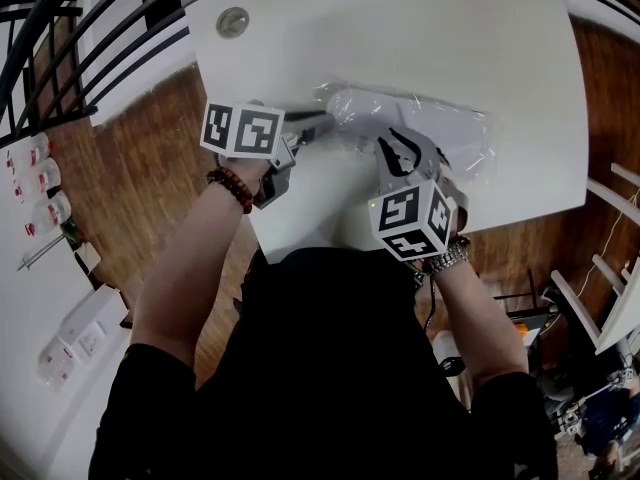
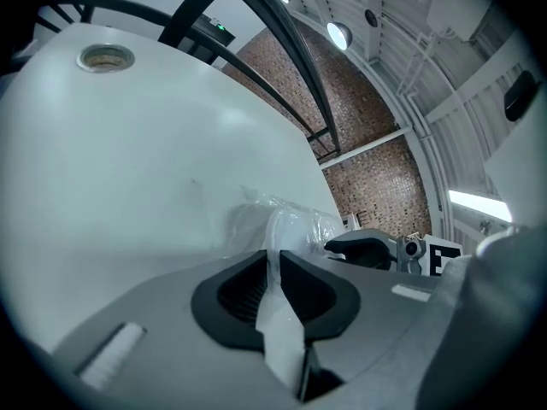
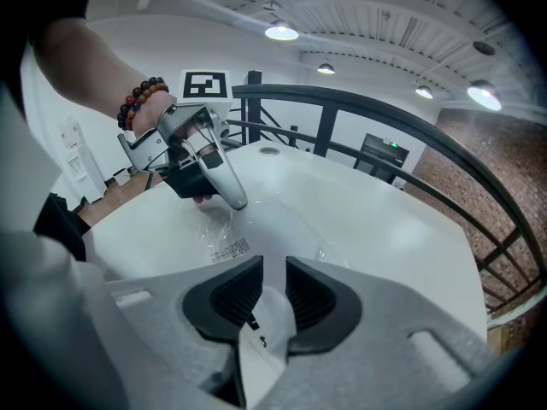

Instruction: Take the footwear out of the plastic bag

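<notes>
On the white table the footwear still sits inside the plastic bag, whose film you pinch with left gripper and right gripper, jaws nearly closed.

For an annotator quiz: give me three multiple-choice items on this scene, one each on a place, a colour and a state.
1. Where does the plastic bag lie? A on the table; B on the floor; C on a chair.
2. What colour is the table? A black; B white; C green.
3. How is the left gripper? A open, empty; B shut on a bottle; C shut on the plastic bag.
1 A: it rests on the table. 2 B: its top is white. 3 C: bag film is pinched between its jaws.
</notes>
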Motion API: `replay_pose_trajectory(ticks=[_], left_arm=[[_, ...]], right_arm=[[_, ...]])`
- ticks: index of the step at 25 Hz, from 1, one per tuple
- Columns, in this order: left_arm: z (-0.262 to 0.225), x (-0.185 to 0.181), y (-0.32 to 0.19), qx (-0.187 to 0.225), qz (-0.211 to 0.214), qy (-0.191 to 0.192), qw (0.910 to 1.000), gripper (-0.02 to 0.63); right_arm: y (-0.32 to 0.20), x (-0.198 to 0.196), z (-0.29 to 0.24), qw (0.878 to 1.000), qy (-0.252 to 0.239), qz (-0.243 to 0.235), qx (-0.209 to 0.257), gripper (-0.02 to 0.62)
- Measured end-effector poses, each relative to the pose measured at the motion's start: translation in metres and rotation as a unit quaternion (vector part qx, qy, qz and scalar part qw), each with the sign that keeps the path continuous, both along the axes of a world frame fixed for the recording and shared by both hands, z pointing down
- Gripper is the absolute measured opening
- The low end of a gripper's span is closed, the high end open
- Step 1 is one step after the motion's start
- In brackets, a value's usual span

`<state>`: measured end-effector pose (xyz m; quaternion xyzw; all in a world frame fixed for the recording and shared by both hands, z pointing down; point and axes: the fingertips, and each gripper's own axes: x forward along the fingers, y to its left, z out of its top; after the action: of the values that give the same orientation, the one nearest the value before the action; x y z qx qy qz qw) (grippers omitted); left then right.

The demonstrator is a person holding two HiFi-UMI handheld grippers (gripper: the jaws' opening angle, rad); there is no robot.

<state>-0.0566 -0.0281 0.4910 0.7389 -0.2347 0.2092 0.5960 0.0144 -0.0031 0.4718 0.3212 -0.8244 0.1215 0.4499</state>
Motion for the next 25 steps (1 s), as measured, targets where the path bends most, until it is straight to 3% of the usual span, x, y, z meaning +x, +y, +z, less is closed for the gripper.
replay_pose_trajectory(ticks=[6, 17, 22, 25], left_arm=[[-0.002, -0.001, 0.001, 0.000, -0.005, 0.003, 1.0000, 0.061], [-0.003, 0.000, 0.000, 0.005, -0.025, 0.004, 0.9997, 0.055], [-0.004, 0.000, 0.000, 0.008, -0.030, 0.000, 0.9995, 0.055], [-0.004, -0.001, 0.000, 0.010, -0.034, 0.000, 0.9994, 0.055]], right_arm=[[-0.001, 0.022, -0.015, 1.000, -0.002, 0.022, 0.012, 0.081], [-0.011, 0.113, -0.025, 0.992, -0.001, 0.124, 0.006, 0.118], [-0.016, 0.166, -0.026, 0.981, -0.013, 0.193, -0.017, 0.150], [-0.017, 0.191, -0.017, 0.964, -0.061, 0.249, -0.064, 0.173]])
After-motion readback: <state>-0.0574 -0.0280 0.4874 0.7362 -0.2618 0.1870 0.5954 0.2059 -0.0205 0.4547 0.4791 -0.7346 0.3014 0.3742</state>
